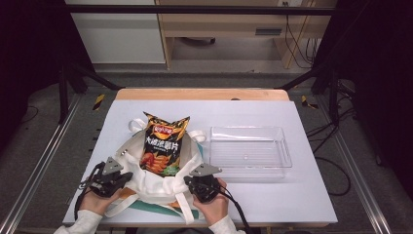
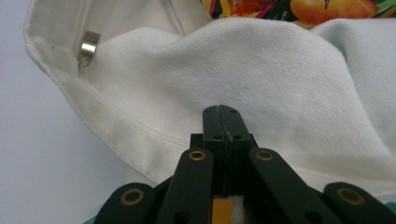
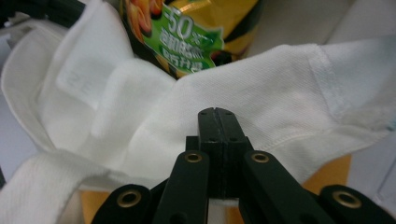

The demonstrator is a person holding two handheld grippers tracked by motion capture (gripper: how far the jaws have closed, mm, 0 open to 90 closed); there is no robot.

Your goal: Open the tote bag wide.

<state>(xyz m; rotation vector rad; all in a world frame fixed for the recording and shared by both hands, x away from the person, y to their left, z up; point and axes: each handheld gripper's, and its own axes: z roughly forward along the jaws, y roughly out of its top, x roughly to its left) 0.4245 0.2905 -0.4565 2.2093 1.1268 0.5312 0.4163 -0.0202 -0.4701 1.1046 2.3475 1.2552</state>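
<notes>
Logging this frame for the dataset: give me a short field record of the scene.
bag: white cloth tote bag, lying on the table
contents: chip packet sticking out of the bag's mouth
left gripper: fingers together, over the bag's cloth
right gripper: fingers together, over the bag's cloth
tray: clear plastic tray, to the right of the bag, nothing in it
</notes>
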